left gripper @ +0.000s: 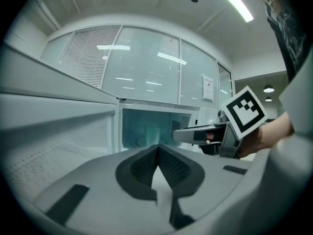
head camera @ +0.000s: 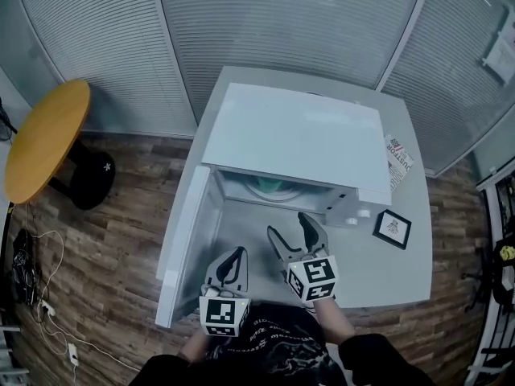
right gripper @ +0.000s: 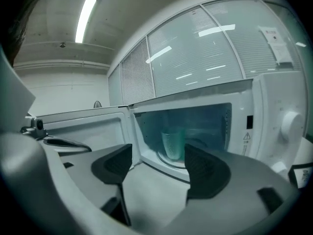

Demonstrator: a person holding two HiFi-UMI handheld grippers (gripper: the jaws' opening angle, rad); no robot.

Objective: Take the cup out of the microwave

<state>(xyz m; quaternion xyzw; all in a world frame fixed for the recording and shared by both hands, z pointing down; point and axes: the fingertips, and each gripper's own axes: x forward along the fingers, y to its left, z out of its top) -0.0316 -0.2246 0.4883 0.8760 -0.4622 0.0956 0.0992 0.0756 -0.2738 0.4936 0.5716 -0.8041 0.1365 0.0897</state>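
A white microwave (head camera: pixel 298 139) stands on the pale table with its door (head camera: pixel 187 232) swung open to the left. Inside it a translucent ribbed cup (right gripper: pixel 173 144) stands upright on the turntable (head camera: pixel 272 188). My right gripper (head camera: pixel 299 236) hovers in front of the opening, open, with nothing between its jaws; the cup shows through the gap, still some way off. My left gripper (head camera: pixel 232 268) waits lower left near the door, shut and empty. In the left gripper view, the right gripper (left gripper: pixel 188 136) reaches toward the cavity (left gripper: pixel 146 129).
A small black-framed picture (head camera: pixel 393 228) and a printed leaflet (head camera: pixel 398 159) lie on the table (head camera: pixel 406 272) right of the microwave. A round yellow side table (head camera: pixel 44 139) stands on the wood floor at left. Glass walls with blinds close off the back.
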